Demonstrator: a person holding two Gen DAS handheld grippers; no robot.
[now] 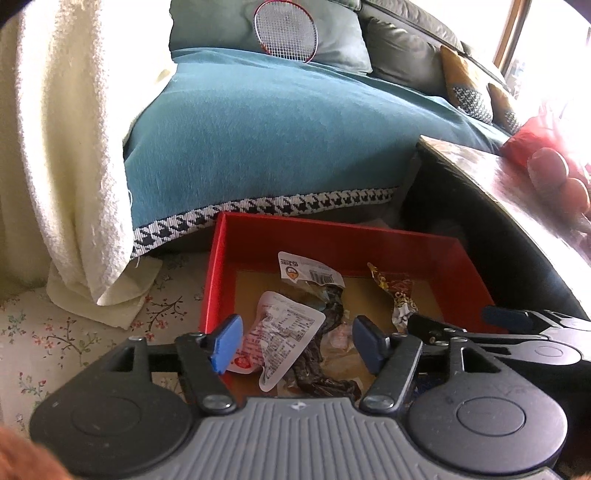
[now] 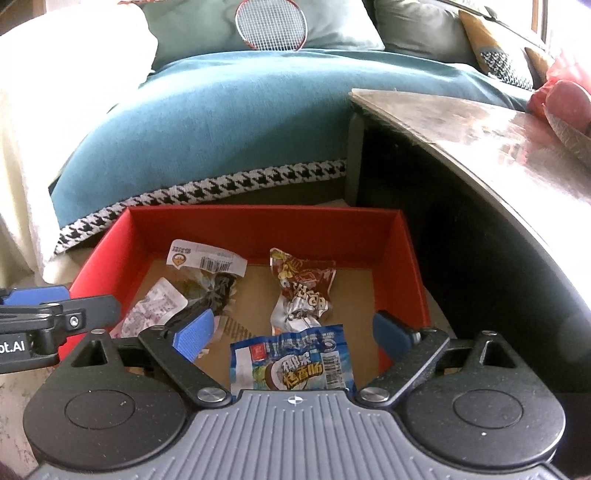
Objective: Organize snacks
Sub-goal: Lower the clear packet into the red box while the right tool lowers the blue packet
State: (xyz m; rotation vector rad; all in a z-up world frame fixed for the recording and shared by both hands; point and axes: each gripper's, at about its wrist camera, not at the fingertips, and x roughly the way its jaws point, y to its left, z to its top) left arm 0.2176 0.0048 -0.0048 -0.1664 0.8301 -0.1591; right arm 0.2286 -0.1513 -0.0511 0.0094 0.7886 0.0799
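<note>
Both grippers hover over a red box (image 2: 410,266) of snack packets; left gripper (image 1: 295,341) jaws apart, empty; right gripper (image 2: 293,334) jaws wide, empty.

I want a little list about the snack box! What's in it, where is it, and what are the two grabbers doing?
box: red box, open top, on the floor beside a blue sofa and a dark table
snacks inside: blue coconut packet, red-brown packet, clear packet with dark food, white pouch
left gripper: open above the white pouch, not squeezing it
right gripper: open wide above the blue coconut packet, holding nothing
on sofa: racket
</note>
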